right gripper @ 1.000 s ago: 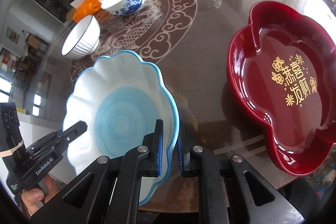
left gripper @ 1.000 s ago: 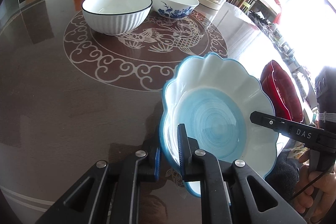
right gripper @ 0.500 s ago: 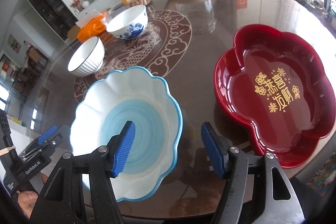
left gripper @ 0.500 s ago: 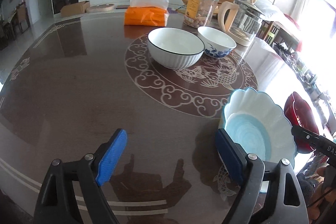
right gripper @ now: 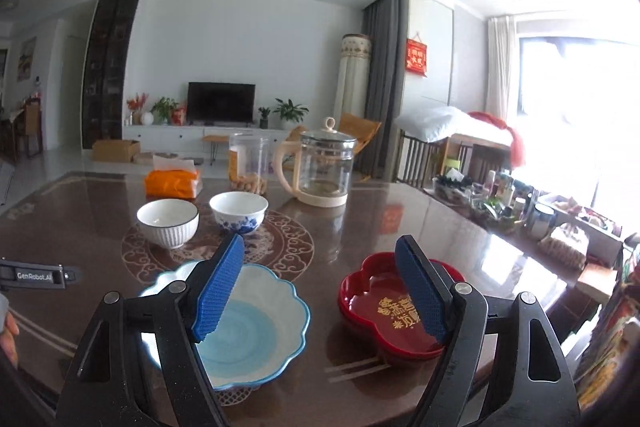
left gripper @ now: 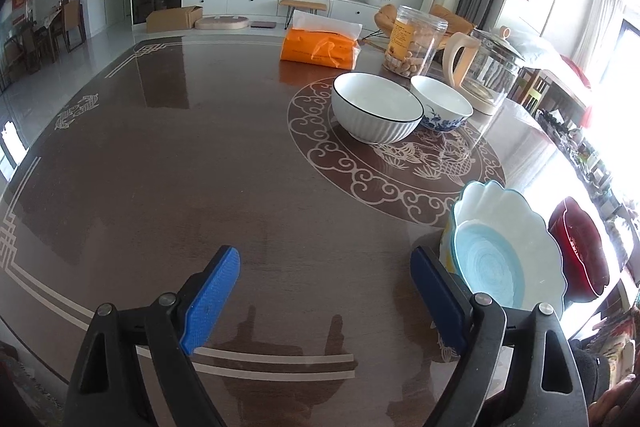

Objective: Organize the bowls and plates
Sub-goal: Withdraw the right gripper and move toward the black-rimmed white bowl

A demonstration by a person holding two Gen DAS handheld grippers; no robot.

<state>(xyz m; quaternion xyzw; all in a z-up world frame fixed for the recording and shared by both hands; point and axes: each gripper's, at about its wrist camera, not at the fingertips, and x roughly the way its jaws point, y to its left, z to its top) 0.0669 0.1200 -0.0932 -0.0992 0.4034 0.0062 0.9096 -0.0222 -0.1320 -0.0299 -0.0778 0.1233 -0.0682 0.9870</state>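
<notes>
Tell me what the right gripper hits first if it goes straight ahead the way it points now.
Probably bare table. The right gripper, fingers open and empty, aims between the scalloped blue plate and the red dish. Farther along stands the glass kettle, though depth is hard to judge.

Left wrist view: sits above near edge of table (left gripper: 160, 187), tilted down across it, scalloped blue plate (left gripper: 504, 251) at right margin. Right wrist view: nearly level, close over same plate (right gripper: 256, 327) and red tray (right gripper: 372, 291). Both share two bowls, kettle, TV wall.
</notes>
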